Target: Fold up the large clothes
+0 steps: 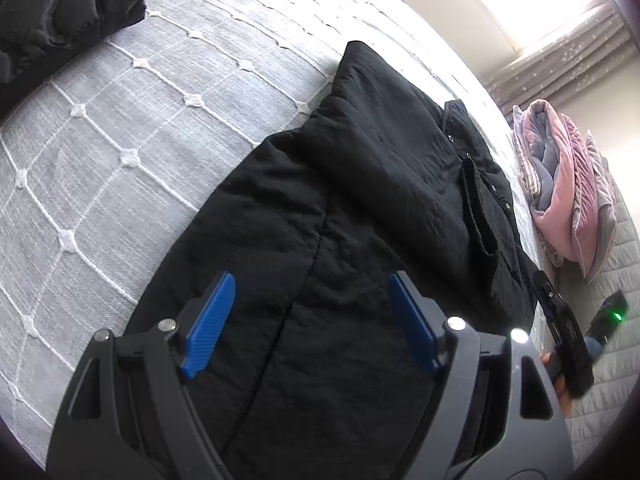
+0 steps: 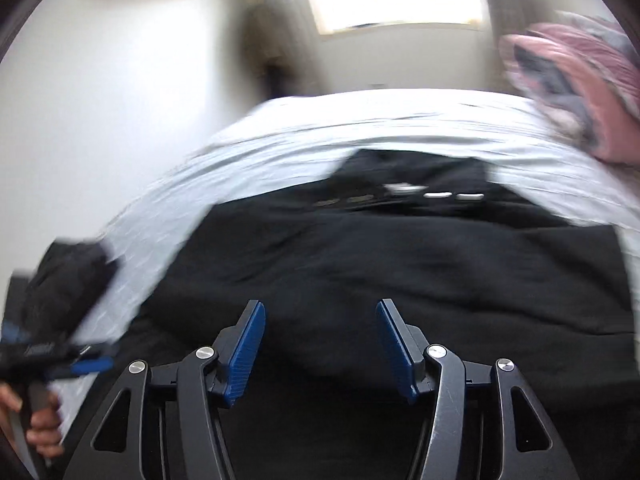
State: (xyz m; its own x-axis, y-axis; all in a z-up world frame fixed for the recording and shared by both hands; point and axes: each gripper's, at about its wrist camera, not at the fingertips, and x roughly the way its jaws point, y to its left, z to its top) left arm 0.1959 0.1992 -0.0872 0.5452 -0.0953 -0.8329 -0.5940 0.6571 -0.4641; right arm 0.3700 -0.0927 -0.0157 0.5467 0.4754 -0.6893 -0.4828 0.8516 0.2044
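A: Where is the padded black snap-front coat (image 1: 360, 208) lying relative to you?

B: It is lying flat on the bed with the grey bedspread stitched in a white diamond pattern (image 1: 120, 128), directly ahead of and beneath both sets of jaws. In the left wrist view its long axis is running away from you, from the wide quilted body near the left gripper (image 1: 312, 320) out to a puffed corner at the far end, with the snap placket along the right side.

A: And the jaws?

B: You are holding both wide apart with nothing between them. The left gripper's blue pads are hovering over the near body panel; the right gripper (image 2: 320, 344) is also standing spread over the near black fabric, though that view is smeared by motion.

A: Which side is nearer?

B: Both are sitting at the near end, so I judge neither clearly closer. The far corner is lying well apart from both.

A: Anything around it?

B: A second dark bundled garment (image 1: 60, 12) is sitting off to the left, and a pink and grey folded quilt (image 1: 564, 188) to the right.
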